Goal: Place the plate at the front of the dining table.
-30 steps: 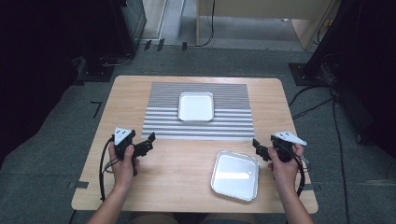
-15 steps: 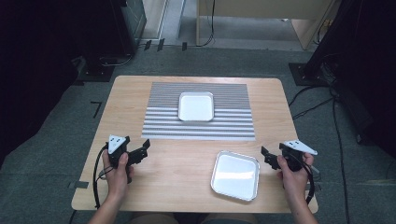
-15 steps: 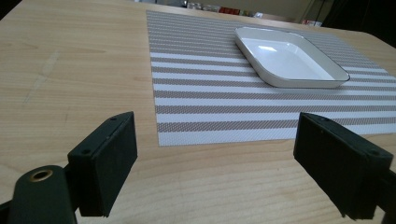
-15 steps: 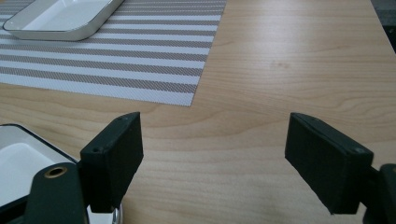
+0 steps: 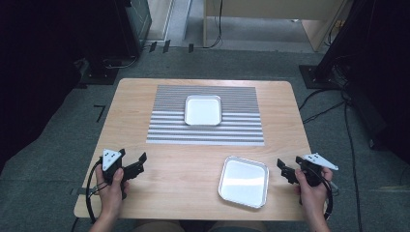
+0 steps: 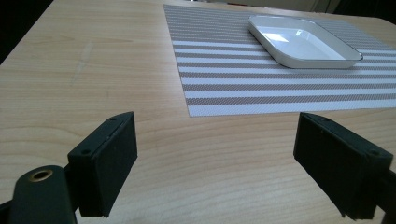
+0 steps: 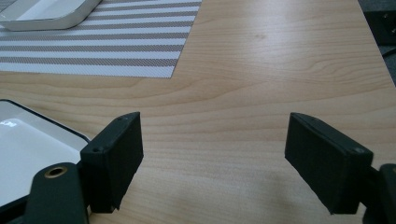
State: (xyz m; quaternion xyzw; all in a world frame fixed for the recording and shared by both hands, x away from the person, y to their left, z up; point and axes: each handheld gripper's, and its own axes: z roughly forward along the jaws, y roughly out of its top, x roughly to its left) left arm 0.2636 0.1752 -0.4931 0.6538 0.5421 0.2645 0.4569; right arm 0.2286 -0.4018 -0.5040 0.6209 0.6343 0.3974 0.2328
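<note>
Both grippers drew back toward near table edge since earlier frame; trays unmoved.
- Left gripper (image 5: 137,166): your hold, near-left, jaws apart, empty.
- Right gripper (image 5: 285,171): near-right, jaws apart, empty, just beside steel tray (image 5: 243,181).
- Steel tray: on bare wooden table (image 5: 135,116), near-right.
- White tray (image 5: 203,109): on striped placemat (image 5: 241,135), far centre.
- Advice: you were best placed to approach the steel tray's rim low and level, one jaw inside, one outside.

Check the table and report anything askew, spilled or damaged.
Little stands out. The metal tray near the right tongs lies slightly turned against the table edge, on bare wood off the striped mat. The white dish sits square on the mat. No spills or damage show. Both tongs are open and empty.
</note>
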